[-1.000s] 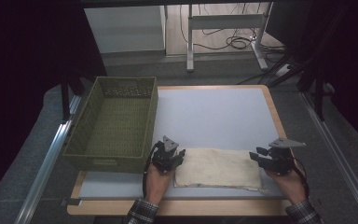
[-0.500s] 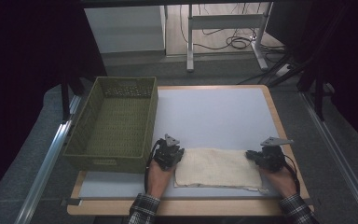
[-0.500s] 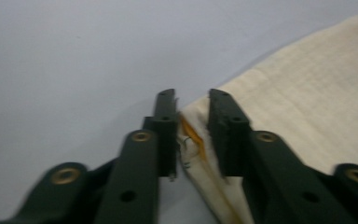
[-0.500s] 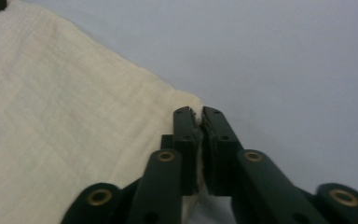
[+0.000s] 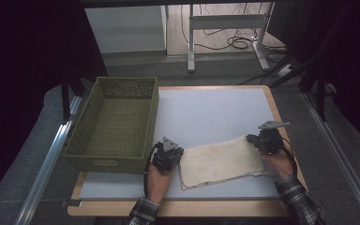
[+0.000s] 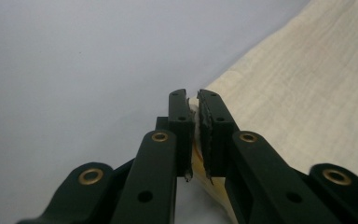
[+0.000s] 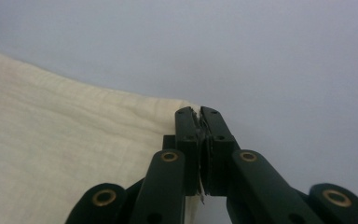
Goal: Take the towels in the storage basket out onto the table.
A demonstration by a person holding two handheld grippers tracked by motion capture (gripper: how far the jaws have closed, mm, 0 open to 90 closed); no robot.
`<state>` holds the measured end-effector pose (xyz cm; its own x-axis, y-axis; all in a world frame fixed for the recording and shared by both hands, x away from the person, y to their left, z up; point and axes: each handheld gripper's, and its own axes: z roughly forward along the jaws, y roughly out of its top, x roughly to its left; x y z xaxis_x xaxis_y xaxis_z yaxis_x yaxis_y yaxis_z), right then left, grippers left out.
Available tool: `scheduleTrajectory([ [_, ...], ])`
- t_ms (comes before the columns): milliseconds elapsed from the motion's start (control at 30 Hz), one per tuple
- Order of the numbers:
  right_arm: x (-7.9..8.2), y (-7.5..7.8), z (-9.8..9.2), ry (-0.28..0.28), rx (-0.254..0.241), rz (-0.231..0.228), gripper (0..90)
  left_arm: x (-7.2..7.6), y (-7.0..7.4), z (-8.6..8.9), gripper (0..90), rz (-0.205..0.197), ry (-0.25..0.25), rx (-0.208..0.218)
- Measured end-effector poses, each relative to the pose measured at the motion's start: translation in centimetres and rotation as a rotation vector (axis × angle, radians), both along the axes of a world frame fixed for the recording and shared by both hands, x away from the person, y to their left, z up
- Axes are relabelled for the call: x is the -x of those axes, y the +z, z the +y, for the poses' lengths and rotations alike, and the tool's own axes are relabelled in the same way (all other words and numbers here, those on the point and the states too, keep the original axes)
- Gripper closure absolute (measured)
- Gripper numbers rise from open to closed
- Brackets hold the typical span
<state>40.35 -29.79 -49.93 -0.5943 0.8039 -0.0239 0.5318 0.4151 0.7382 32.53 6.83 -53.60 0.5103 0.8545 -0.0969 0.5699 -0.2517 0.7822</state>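
1. Count: one cream cloth (image 5: 220,161), one green woven basket (image 5: 115,123), two grippers, one table with a pale grey top (image 5: 211,112).
2. Cloth lies flat on the near half of the table, folded, long side running left to right, its right end angled a bit farther from the person. It sits just right of the basket's near corner, not touching it.
3. Left gripper (image 5: 168,157) is at the cloth's left end. In the left gripper view (image 6: 195,100) the jaws have just been closing and now pinch the cloth's corner (image 6: 307,84); a sliver of fabric shows between the pads.
4. Right gripper (image 5: 265,139) is at the cloth's far right corner. In the right gripper view (image 7: 199,114) the jaws are pressed nearly together on the cloth's edge (image 7: 74,140), having just closed.
5. Basket sits on the table's left side, overhanging its left edge; nothing visible inside.
6. Two hands, plaid sleeves at both wrists, one per gripper.
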Motion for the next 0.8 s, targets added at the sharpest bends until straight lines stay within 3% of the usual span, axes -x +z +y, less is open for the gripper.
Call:
scheduleTrajectory([
  [67,-0.5,-0.6,0.2,0.003,0.002,0.021,84.4,-0.1,-0.3,0.1,79.5,0.009,0.009,-0.017],
  [167,-0.5,-0.7,0.1,0.001,-0.003,0.02,79.8,-0.3,-0.4,0.3,74.4,0.02,0.012,-0.002],
  [200,-0.2,-0.5,-0.4,-0.011,-0.03,0.014,74.5,-0.4,-0.3,0.5,68.5,0.033,0.011,0.004],
  [433,1.7,1.0,-1.8,-0.006,-0.084,0.026,63.1,-0.6,-0.7,0.4,62.3,0.053,0.007,-0.012],
  [567,3.1,1.2,-1.4,0.051,-0.1,0.051,57.7,-0.5,-0.7,0.3,61.9,0.049,0.008,-0.022],
  [800,5.0,0.8,0.7,0.149,-0.098,0.078,57.7,-0.5,-0.7,0.1,60.5,0.043,0.012,-0.037],
])
